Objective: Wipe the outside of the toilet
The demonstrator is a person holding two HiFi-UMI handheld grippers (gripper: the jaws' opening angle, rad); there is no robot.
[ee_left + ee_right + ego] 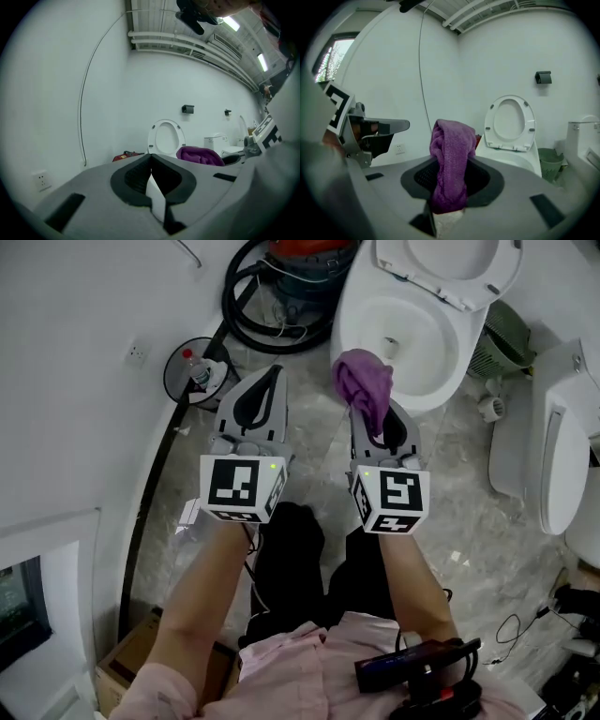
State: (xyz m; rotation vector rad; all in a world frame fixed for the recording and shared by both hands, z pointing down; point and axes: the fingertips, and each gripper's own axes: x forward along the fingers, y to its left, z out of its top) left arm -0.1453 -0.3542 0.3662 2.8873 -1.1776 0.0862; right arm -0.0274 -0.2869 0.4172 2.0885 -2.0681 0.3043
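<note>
Approach step; wiping not yet begun. Right gripper (378, 423) clenched on purple cloth (362, 382), wad standing up past jaw tips. Left gripper (267, 379) pinched together, nothing in it, held alongside. Toilet (367, 310) just ahead, seat up, cloth short of bowl. Next move likely: carry cloth to bowl's outer wall, press, sweep around front.

My L gripper (273, 373) & R gripper (377, 418): grey shells, black pads (133, 180). Marker cubes (241, 486): black squares on white, one green light dot each. Cloth (450, 154): plain purple, terry texture. Toilet (403, 329): white. Floor (469, 521): grey-beige w/ marble veining. Hose (239, 320): black. Vacuum canister (309, 251): red. Basket (502, 343): green. My shirt (309, 662): pink.
</note>
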